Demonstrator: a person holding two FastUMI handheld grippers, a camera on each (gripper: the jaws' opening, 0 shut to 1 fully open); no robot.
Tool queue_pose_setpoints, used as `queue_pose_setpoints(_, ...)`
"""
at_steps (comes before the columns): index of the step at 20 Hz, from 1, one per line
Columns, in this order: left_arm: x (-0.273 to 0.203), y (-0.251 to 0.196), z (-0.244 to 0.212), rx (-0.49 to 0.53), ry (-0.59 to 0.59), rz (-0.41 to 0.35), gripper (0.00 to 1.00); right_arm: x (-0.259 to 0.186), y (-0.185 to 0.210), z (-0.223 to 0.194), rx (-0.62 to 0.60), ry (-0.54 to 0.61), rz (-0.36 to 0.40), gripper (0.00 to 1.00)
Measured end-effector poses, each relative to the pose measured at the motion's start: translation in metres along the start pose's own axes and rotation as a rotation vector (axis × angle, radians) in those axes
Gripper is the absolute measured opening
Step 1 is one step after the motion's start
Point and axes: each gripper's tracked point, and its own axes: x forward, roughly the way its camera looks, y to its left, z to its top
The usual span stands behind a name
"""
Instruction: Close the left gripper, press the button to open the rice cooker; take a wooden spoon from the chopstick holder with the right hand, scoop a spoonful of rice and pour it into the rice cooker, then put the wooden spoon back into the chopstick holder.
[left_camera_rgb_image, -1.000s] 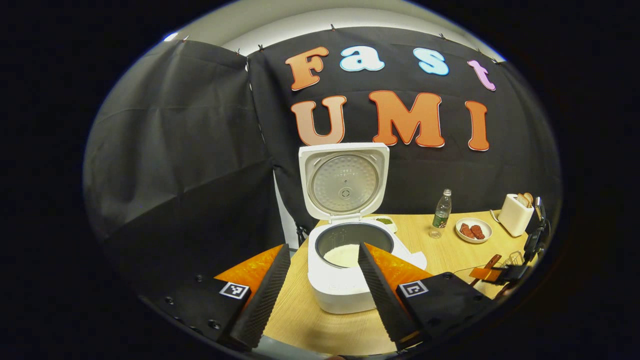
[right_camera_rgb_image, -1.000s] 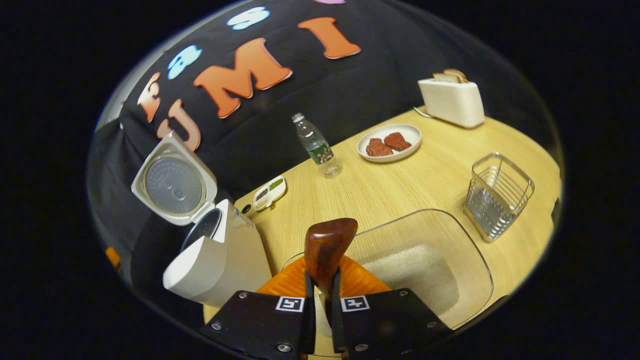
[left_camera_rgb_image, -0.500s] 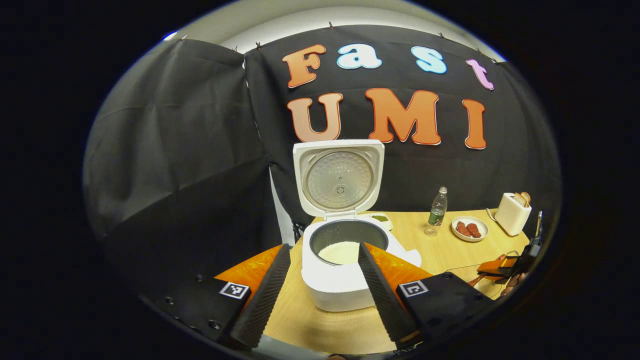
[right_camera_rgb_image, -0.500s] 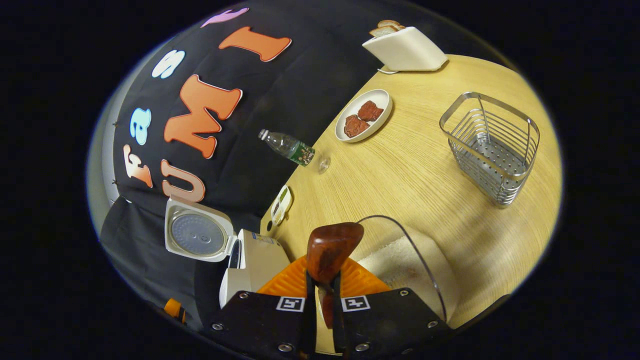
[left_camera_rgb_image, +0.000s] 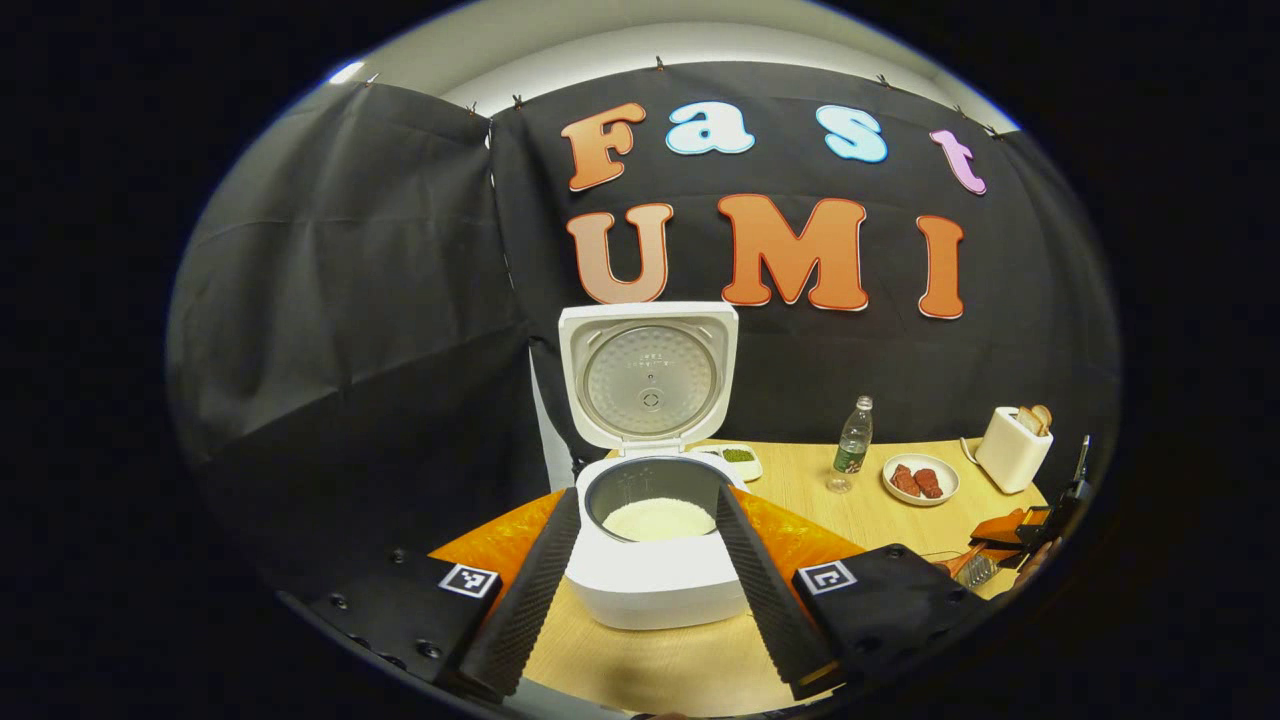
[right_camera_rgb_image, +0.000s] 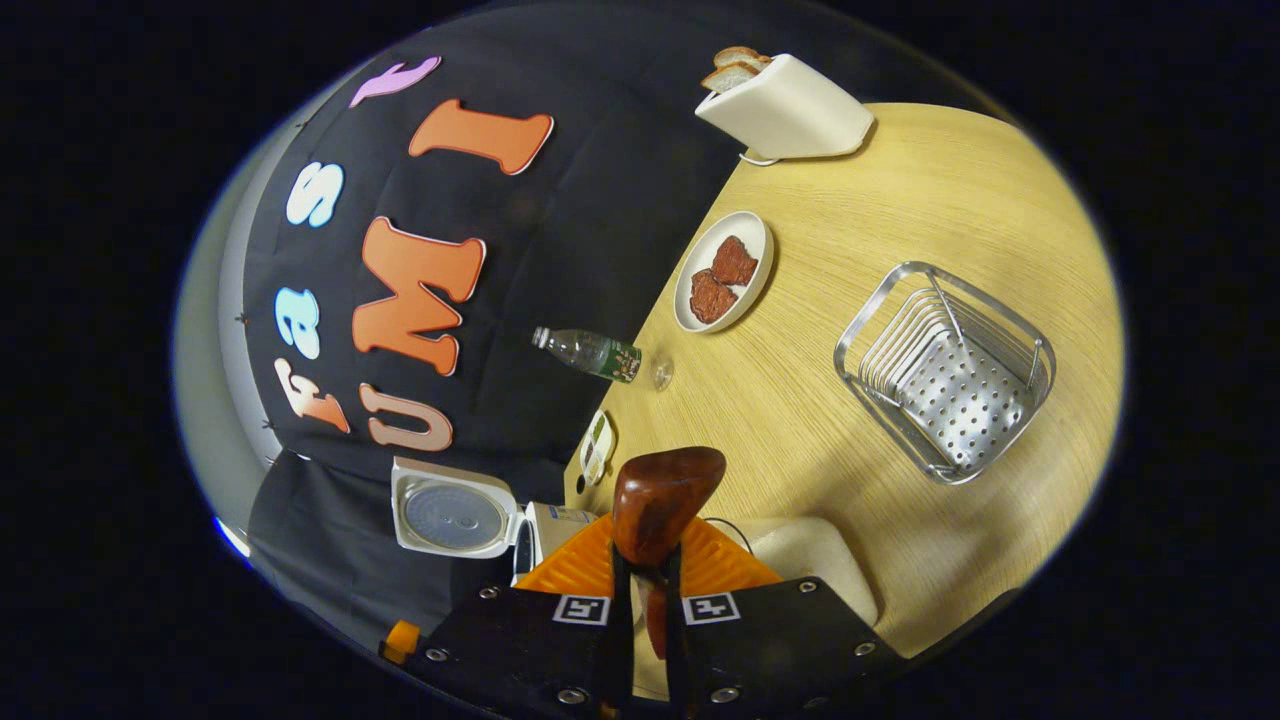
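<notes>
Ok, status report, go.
Left gripper open. Right gripper shut on brown wooden spoon. White rice cooker open, rice inside. Wire chopstick holder unobstructed.

A staged kitchen booth: black cloth wall (left_camera_rgb_image: 350, 300) behind a wooden worktop (right_camera_rgb_image: 900, 230), with open rice cooker (left_camera_rgb_image: 650, 520), toaster (right_camera_rgb_image: 785, 105), and plate of meat (right_camera_rgb_image: 722, 272) at upper right.

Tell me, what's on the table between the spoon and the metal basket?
Nothing: in the right gripper view, bare table lies between the wooden spoon and the chopstick holder.
</notes>
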Motion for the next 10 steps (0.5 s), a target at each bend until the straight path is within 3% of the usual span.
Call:
queue_pose_setpoints(2, -0.002, 0.0, 0.002, -0.014, -0.009, 0.017, 0.93, -0.001, 0.012, 0.005, 0.041, 0.008, 0.038, 0.12)
queue_pose_setpoints(3, -0.003, 0.001, 0.002, -0.023, -0.009, 0.027, 0.89, -0.003, 0.02, 0.007, 0.058, 0.016, 0.06, 0.12)
queue_pose_setpoints(4, -0.003, 0.003, 0.0, -0.034, -0.009, 0.038, 0.93, -0.002, 0.03, 0.009, 0.077, 0.019, 0.084, 0.12)
queue_pose_setpoints(10, -0.006, 0.028, -0.004, -0.071, -0.009, 0.103, 0.93, 0.015, 0.073, 0.011, 0.152, 0.033, 0.153, 0.12)
